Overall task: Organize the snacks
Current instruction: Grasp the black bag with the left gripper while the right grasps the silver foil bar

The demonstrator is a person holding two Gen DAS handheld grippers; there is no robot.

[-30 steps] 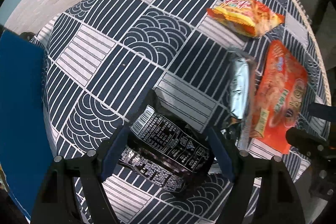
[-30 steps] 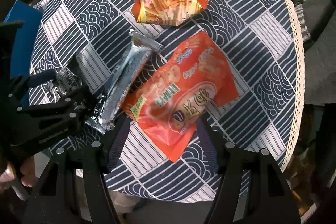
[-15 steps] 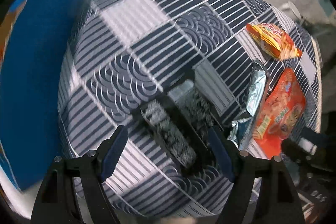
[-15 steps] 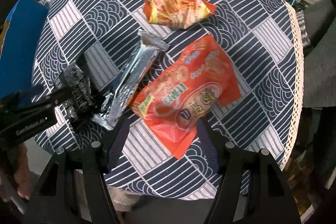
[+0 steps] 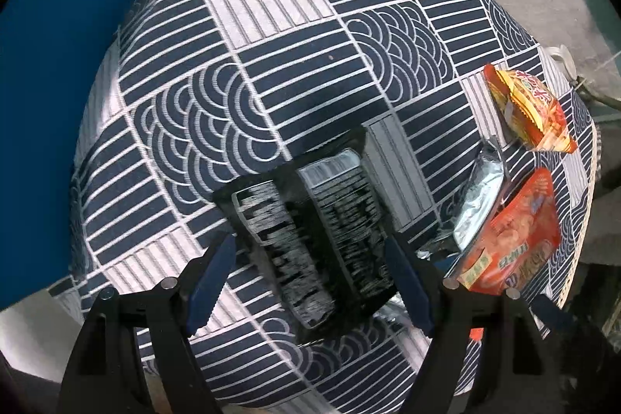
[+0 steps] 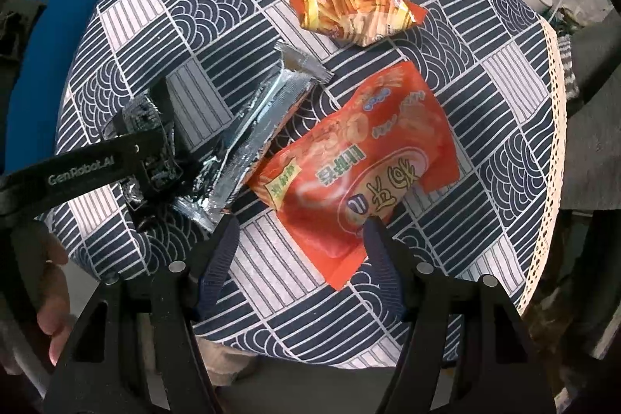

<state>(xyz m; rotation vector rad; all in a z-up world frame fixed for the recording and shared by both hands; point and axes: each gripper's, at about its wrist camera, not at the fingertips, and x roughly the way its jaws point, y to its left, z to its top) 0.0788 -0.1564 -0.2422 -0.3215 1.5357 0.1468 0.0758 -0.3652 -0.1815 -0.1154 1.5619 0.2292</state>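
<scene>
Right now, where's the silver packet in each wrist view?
Left wrist: silver packet at right, between black packet and big orange bag.
Right wrist: centre-left, lying diagonally.
Shared landmark: fries bag, beyond the packet's far end.

Landmark: red bag [image 6: 361, 158], lying flat on the patterned tablecloth [image 6: 485, 96].
Right gripper [image 6: 300, 251]: fingers spread apart, hovering at the red bag's near corner; whether they touch it cannot be told.
Silver packet [image 6: 258, 127]: just left of the red bag, lying diagonally.
Fries bag [image 6: 355, 8]: beyond the red bag, apart from it.
Left gripper [image 6: 155, 158]: left of the red bag, past the silver packet, holding a black packet [image 6: 141, 115].
Blue box [image 6: 37, 64]: far left of the red bag.
</scene>
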